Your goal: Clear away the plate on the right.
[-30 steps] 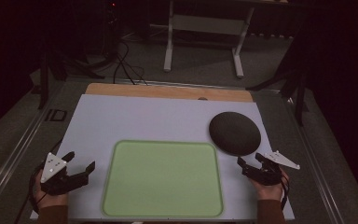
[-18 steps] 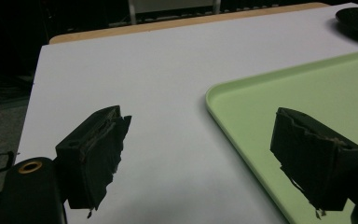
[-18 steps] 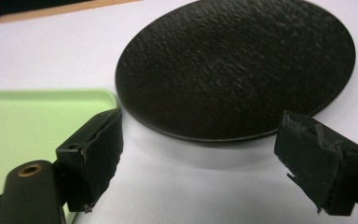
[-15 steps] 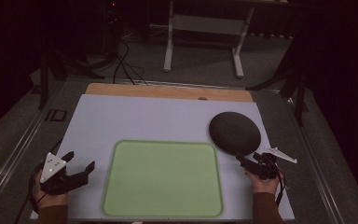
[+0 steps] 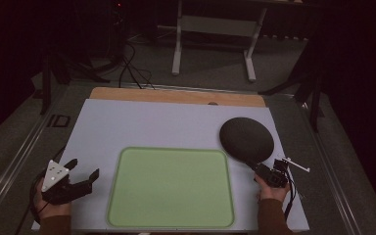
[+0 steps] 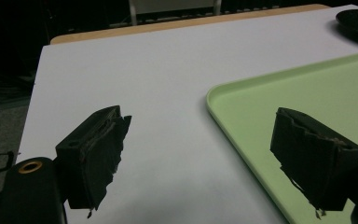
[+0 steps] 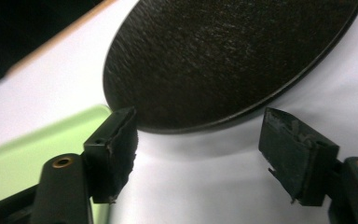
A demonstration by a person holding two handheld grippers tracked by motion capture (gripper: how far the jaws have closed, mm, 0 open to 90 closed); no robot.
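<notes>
Reaching: right tool [image 5: 259,169] at near rim of black round plate [image 5: 246,139], jaws spread wide, nothing gripped
Right tool close-up: right tool [image 7: 198,149] jaws either side of plate edge [image 7: 223,60], rim just ahead of pads, not pinched yet
Plate location: flat on white desk [image 5: 152,122], right side, just beside far right corner of green tray [image 5: 171,188], apart from it or barely touching, cannot tell
Left tool: left tool [image 5: 85,171] parked at near left of desk, jaws apart, empty
Left tool close-up: left tool [image 6: 198,158] pointing across bare desk, tray's left edge under right jaw
Tray: empty, nothing on it
Progress: early, approach stage, no grasp made
Left to do: likely closing on rim, lifting plate, setting it on tray
</notes>
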